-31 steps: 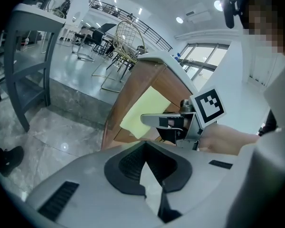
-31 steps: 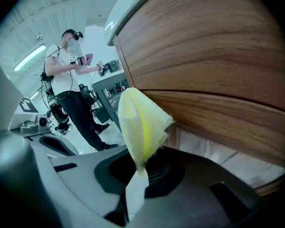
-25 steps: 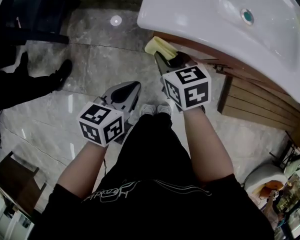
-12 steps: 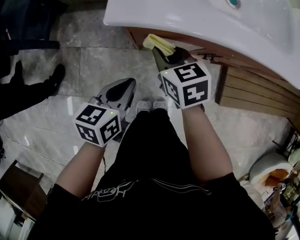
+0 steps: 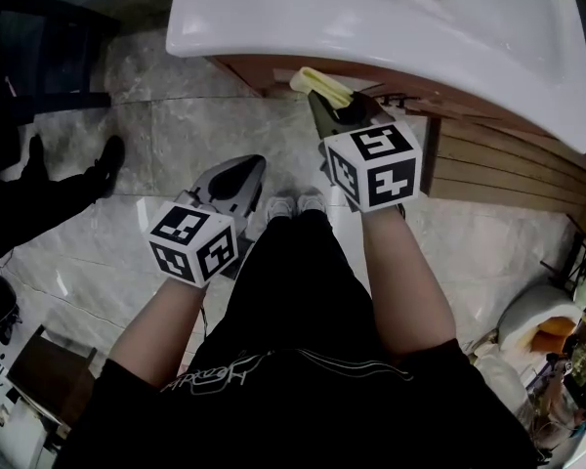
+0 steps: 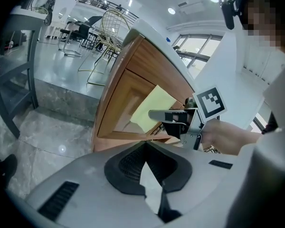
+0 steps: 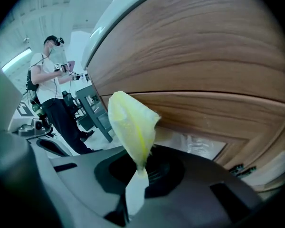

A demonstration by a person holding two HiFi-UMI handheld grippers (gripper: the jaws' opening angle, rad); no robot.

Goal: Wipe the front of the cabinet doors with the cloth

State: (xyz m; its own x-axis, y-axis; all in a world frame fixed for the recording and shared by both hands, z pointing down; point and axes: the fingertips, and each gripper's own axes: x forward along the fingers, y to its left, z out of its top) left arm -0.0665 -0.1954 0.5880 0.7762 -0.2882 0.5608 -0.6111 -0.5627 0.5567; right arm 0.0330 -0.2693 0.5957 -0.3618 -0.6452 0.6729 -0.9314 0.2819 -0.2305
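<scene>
My right gripper (image 5: 334,106) is shut on a yellow cloth (image 5: 319,83) and holds it against the wooden cabinet front (image 5: 273,71) just under the white sink (image 5: 303,18). In the right gripper view the cloth (image 7: 131,127) stands folded out of the shut jaws, its edge close to the wood-grain door (image 7: 204,56). My left gripper (image 5: 240,176) hangs lower left over the floor, shut and with nothing in it. In the left gripper view the cloth (image 6: 151,109) lies flat on the framed cabinet door (image 6: 126,96), with the right gripper (image 6: 157,115) behind it.
A slatted wooden shelf (image 5: 488,169) runs right under the sink. Another person stands off to the left (image 7: 54,96), their shoes (image 5: 107,154) on the marble floor. A dark frame (image 5: 49,47) stands at the back left. A white bin (image 5: 532,320) sits at the lower right.
The right gripper has carried the cloth to the right along the cabinet front, away from the sink's left end. The left gripper has stayed low and shut.
</scene>
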